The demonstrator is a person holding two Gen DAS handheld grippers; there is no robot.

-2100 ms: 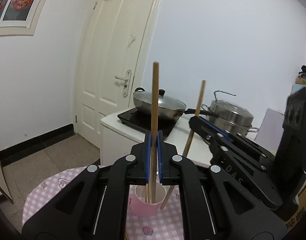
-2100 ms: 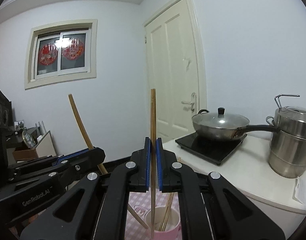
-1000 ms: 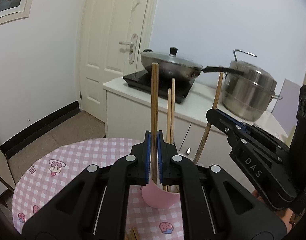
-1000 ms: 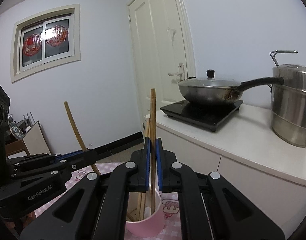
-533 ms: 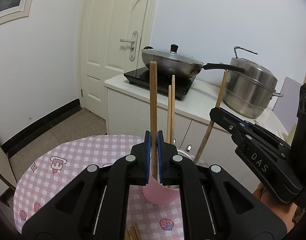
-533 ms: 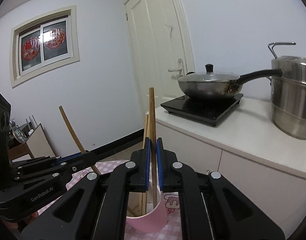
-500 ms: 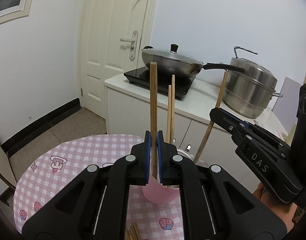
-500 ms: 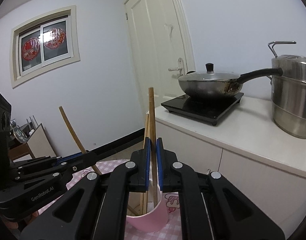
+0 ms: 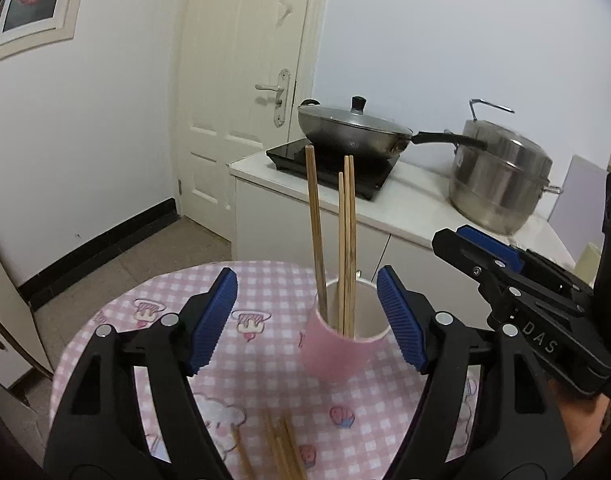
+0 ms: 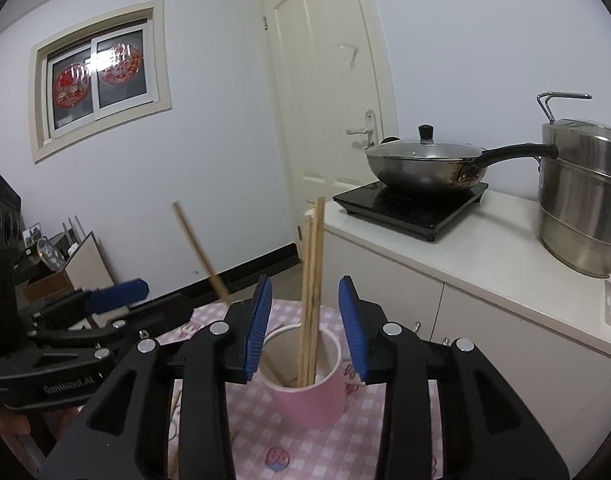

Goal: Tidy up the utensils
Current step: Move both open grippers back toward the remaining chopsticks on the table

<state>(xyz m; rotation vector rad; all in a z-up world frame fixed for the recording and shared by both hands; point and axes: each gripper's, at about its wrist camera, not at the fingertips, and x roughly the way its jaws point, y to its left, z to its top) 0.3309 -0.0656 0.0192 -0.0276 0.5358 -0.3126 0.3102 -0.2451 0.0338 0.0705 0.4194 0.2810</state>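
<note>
A pink cup (image 9: 339, 350) (image 10: 310, 394) stands on a round table with a pink checked cloth (image 9: 145, 320). Several wooden chopsticks (image 9: 347, 240) (image 10: 313, 280) stand in it, and one leaning chopstick (image 10: 201, 256) looks blurred. My left gripper (image 9: 307, 320) sits just in front of the cup with its jaws opening; the blue pads touch nothing. My right gripper (image 10: 305, 328) is also opening, with the chopsticks upright between its pads but free of them. Each gripper shows in the other's view: the right gripper (image 9: 505, 264), the left gripper (image 10: 117, 292). More loose chopsticks (image 9: 281, 448) lie on the cloth near me.
Behind the table runs a white counter (image 10: 485, 256) with a black induction hob (image 9: 333, 164), a lidded wok (image 10: 425, 160) and a steel steamer pot (image 9: 501, 176). A white door (image 9: 245, 80) and a window (image 10: 101, 76) are on the far walls. A hand (image 9: 585, 424) holds the right gripper.
Both grippers were shut on a chopstick each; now both have opened and let go. The chopsticks stand in the cup, and both grippers have drawn back a little.
</note>
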